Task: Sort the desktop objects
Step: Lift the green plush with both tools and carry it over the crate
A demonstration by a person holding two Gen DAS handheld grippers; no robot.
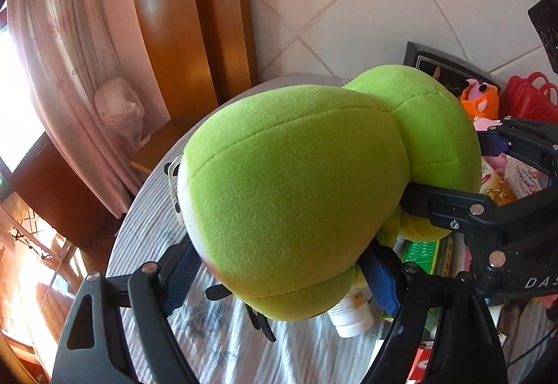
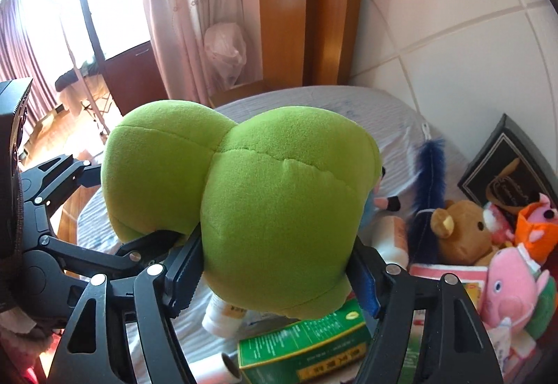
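While the green plush toy (image 1: 289, 182) is held clear above the grey-covered table (image 1: 146, 230), it is clamped from both ends — the left gripper (image 1: 279, 276) is pressed on the larger lobe, the right gripper (image 2: 275, 276) on the other. Blue pads (image 1: 382, 283) are sunk into the fabric. Below, a white bottle (image 2: 223, 314) and a green box (image 2: 307, 342) are seen lying; a brown bear (image 2: 460, 230) and a pink pig toy (image 2: 512, 283) are heaped near the tiled wall (image 2: 453, 18).
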